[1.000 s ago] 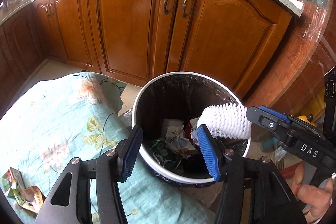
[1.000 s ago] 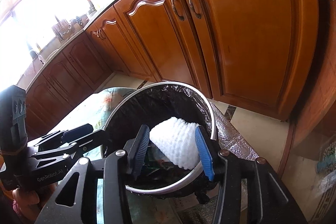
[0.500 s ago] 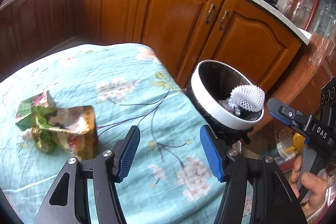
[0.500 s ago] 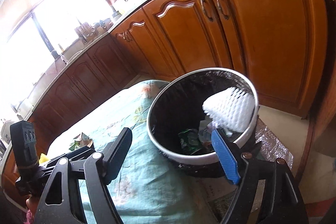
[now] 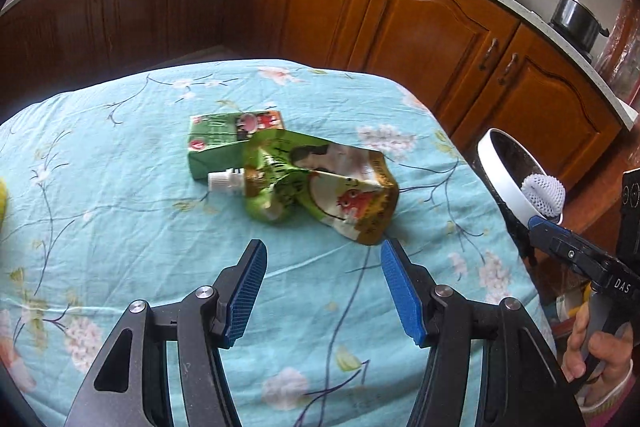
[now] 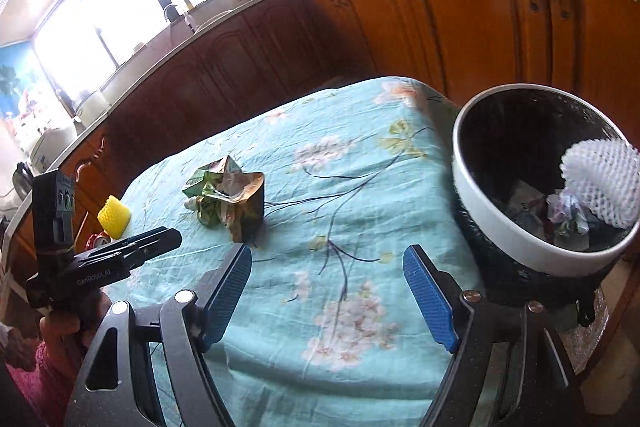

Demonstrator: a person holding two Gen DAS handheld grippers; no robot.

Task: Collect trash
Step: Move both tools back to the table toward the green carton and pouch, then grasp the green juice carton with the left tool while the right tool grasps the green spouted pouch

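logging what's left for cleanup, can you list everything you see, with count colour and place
pouch: 1, green and gold, crumpled, mid table, overlapping the carton
carton: 1, green, lying flat just behind the pouch
yellow net: 1, yellow foam, table's far left edge in the right view
white net: 1, white foam, inside the bin against its rim
bin: 1, white rim, black liner, beside the table, paper scraps inside
tablecloth: 1, light blue, floral
cabinets: brown wood, behind the table
pots: 2, dark, on the counter
left gripper: open, empty, above the cloth
right gripper: open, empty
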